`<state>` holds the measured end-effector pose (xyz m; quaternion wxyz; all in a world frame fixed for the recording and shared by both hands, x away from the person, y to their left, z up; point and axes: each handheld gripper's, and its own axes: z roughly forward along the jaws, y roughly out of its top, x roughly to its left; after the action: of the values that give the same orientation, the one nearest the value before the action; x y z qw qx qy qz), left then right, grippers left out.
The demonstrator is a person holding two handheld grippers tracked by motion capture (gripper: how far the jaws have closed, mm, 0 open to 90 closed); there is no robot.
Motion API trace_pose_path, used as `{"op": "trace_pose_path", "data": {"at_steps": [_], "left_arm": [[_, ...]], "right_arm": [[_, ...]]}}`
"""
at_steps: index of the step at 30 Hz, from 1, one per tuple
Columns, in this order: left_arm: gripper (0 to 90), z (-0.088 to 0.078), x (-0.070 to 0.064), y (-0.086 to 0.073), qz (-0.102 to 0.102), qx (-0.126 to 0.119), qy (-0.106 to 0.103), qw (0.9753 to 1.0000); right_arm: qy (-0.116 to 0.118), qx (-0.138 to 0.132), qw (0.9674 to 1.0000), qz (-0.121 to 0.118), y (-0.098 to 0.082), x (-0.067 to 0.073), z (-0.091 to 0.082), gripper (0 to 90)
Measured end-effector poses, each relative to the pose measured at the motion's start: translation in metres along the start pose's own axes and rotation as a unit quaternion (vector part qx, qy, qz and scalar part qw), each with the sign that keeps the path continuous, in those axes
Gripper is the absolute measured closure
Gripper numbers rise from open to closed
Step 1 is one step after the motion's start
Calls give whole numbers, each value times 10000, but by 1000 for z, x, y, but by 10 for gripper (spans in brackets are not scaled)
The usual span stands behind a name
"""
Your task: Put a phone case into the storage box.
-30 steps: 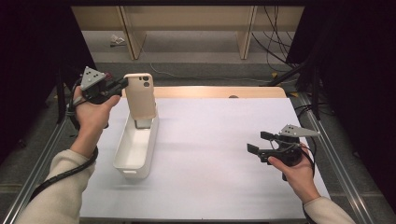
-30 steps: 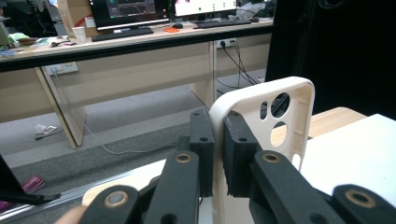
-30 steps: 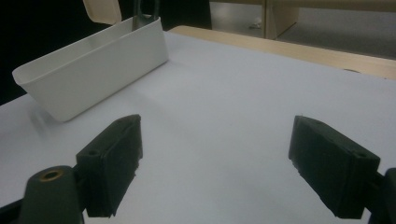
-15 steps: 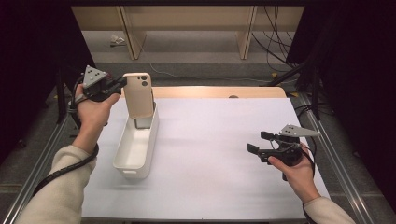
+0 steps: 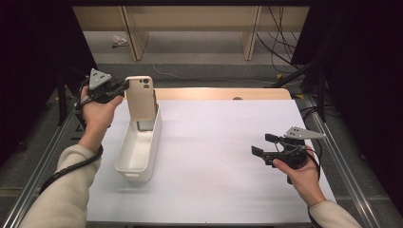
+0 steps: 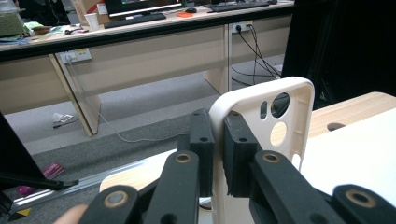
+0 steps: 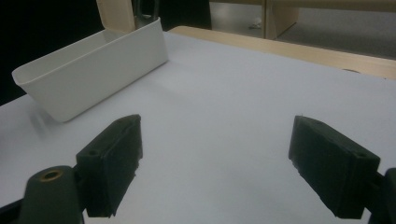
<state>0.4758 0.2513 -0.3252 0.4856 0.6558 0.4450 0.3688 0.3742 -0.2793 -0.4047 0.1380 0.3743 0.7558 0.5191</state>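
A cream phone case point(image 5: 141, 97) stands upright over the far end of a white oblong bin point(image 5: 124, 145), and its lower end dips inside the rim. My left gripper point(image 5: 126, 86) is shut on the case's left edge. In the left gripper view the two pads clamp the case's point(image 6: 289, 116) side wall, near the camera cut-outs, with the left gripper point(image 6: 218, 140) pointing level. My right gripper point(image 5: 261, 145) rests low over the white mat at the right, open, nothing between its pads point(image 7: 112, 163). The right gripper view has the bin point(image 7: 93, 70) off to the left.
A white mat point(image 5: 218, 156) covers the wooden table point(image 5: 266, 93). Metal rails point(image 5: 332, 142) run along both sides. Beyond the far edge is a floor with cables and desk legs point(image 5: 249, 35).
The left hand has shifted slightly to the right with the case still gripped over the bin's far end. The right hand has stayed put.
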Motion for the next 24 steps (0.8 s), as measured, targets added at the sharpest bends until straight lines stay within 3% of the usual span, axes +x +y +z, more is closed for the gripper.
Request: {"op": "trace_pose_path", "data": {"at_steps": [24], "left_arm": [[835, 21, 4, -18, -31, 171, 102, 9998]], "right_arm": [[11, -8, 10000, 14, 0, -1, 0, 184]]}}
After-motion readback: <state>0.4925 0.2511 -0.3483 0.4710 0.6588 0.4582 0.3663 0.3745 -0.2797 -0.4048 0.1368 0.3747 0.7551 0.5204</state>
